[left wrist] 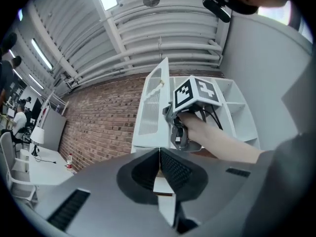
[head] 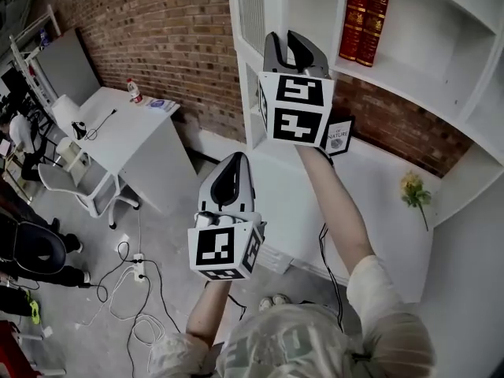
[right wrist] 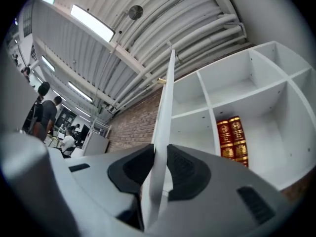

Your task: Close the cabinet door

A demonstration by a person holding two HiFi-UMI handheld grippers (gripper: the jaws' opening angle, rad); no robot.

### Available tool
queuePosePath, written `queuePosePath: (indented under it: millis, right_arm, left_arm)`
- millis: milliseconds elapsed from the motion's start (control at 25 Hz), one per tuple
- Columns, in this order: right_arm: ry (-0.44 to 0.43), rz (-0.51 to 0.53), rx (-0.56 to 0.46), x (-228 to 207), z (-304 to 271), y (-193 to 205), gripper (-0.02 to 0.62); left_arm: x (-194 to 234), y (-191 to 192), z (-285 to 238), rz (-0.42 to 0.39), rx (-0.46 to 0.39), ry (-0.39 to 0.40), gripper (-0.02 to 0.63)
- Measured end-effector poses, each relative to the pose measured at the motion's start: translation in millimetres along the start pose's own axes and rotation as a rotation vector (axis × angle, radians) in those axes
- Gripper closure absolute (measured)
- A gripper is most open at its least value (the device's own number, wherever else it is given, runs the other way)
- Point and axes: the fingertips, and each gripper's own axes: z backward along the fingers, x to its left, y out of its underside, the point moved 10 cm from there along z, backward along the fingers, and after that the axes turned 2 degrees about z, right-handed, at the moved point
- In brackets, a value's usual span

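Note:
The white cabinet (head: 441,61) stands against a brick wall with its louvred door (head: 252,6) swung open toward me. In the right gripper view the door's thin edge (right wrist: 167,98) runs straight between the jaws of my right gripper (right wrist: 159,168), and both pads press on it. In the head view that gripper (head: 294,42) is raised at the door's free edge. My left gripper (head: 231,165) hangs lower and nearer me, clear of the cabinet. Its pads meet with nothing between them (left wrist: 159,154). From it I see the door (left wrist: 152,107) and the right gripper (left wrist: 179,132).
Two red books (head: 365,18) stand on an upper shelf (right wrist: 232,137). A yellow flower (head: 414,189) and a small framed card (head: 339,135) sit on the lower counter. A white desk (head: 126,144) with a bottle (head: 134,90), chairs and floor cables (head: 134,278) lie left.

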Motion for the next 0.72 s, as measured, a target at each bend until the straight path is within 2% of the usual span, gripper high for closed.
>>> queuePosePath:
  millis: [120, 240, 520, 720]
  right_arm:
    - [0.088, 0.016, 0.043, -36, -9, 10, 0.502]
    - [0.131, 0.024, 0.070, -56, -17, 14, 0.492]
    - [0.207, 0.047, 0.058, -60, -23, 19, 0.482]
    - [0.267, 0.063, 0.055, -72, -32, 25, 0.479]
  left_arm:
    - [-12, 5, -9, 0.004, 0.005, 0.046, 0.591]
    - [-21, 8, -19, 0.011, 0.008, 0.075, 0.591]
    - [-35, 15, -37, 0.012, 0.009, 0.124, 0.591]
    - [-28, 18, -43, 0.014, 0.011, 0.119, 0.591]
